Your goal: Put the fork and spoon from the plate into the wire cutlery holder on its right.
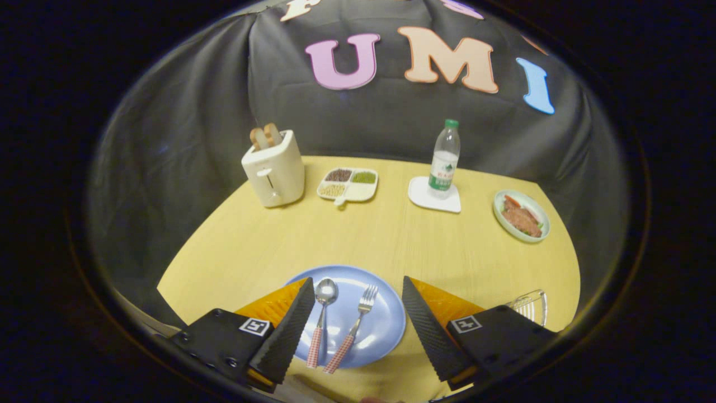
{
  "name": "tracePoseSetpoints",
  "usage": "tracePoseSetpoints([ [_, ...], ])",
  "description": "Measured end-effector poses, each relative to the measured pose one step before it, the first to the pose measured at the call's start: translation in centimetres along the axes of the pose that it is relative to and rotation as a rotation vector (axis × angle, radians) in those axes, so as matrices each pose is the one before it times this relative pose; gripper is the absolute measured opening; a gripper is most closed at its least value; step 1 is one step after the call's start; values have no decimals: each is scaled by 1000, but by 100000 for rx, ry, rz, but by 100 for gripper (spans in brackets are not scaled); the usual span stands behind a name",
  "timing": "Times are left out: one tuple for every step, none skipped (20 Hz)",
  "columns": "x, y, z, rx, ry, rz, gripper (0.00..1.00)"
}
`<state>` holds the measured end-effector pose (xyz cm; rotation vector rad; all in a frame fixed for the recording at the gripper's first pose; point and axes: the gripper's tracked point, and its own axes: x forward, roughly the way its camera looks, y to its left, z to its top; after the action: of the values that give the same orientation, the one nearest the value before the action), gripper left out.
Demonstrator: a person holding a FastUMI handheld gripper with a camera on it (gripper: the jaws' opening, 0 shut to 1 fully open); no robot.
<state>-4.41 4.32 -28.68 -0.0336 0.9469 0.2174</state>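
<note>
gripper (358,313): your fingers are spread wide, holding nothing; ridged, wedge-shaped pads, tips pointing away from you and straddling the plate
plate (386,322): round, smooth, pale blue, glossy with light spots; sits on the near part of the table, between your fingers
spoon (321,319): shiny metal oval bowl, handle in red-and-white check; lies on the left half of the plate, just beside your left finger; long axis runs near-to-far, bowl at the far end, handle end over the near rim
fork (354,327): metal tines, same checked handle; lies right of the spoon, close but apart from it; long axis near-to-far with a slight lean, tines far and a little right, handle end near and overhanging the rim
wire cutlery holder (530,305): thin bright wire, curved top; right of the plate, partly hidden behind your right finger, so you can't tell its full shape
table (391,240): pale yellow wood grain, matte
toaster (274,170): cream, boxy, rounded corners, two bread slices sticking up; far left
divided tray (348,184): white, four compartments of grains or beans; just right of the toaster
water bottle (444,159): clear plastic, green cap, upright on a white square coaster (425,198); far centre-right
small plate (521,215): pale rim, reddish food on it; far right
</note>
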Motion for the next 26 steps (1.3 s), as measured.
tracePoseSetpoints([
  [458, -145, -847, -1094, 2894, -709, 100],
  [488, 19, -701, -1367, 2713, 60, 100],
  [580, 53, -958, -1497, 2472, -413, 100],
  [452, -28, -834, -1468, 2807, -405, 100],
  [517, 141, -813, -1212, 3227, 351, 100],
  [520, 249, -602, -688, 2391, 403, 100],
  [254, 405, -540, -985, 2238, 650, 100],
  [356, 44, -590, -1492, 2040, -160, 100],
  [254, 93, -594, -1923, 2215, 171, 100],
  [321, 190, -268, -1732, 1248, 297, 100],
  [332, 40, -343, -2015, 1568, -489, 100],
  [160, 14, -505, -1680, 1922, -350, 100],
  [237, 98, -457, -1402, 1913, -185, 100],
  [265, 95, -393, -1024, 2161, 339, 100],
  [154, 109, -468, -613, 2050, 581, 100],
  [54, 157, -336, -50, 1818, 741, 100],
  [207, 227, -200, 442, 1547, 764, 100],
  [52, 53, -282, 425, 1418, 306, 100],
  [109, 110, -225, 246, 1873, 35, 100],
  [187, 127, -219, 454, 1356, 366, 100],
  [80, 142, -184, 434, 1367, 531, 94],
  [140, 170, -153, 267, 1680, 507, 88],
  [221, 115, -271, -403, 1410, 408, 82],
  [-7, -22, -87, -422, 123, -728, 77],
  [249, 129, 12, -331, 696, 117, 71],
  [46, 190, -355, -446, 1326, 93, 65],
])
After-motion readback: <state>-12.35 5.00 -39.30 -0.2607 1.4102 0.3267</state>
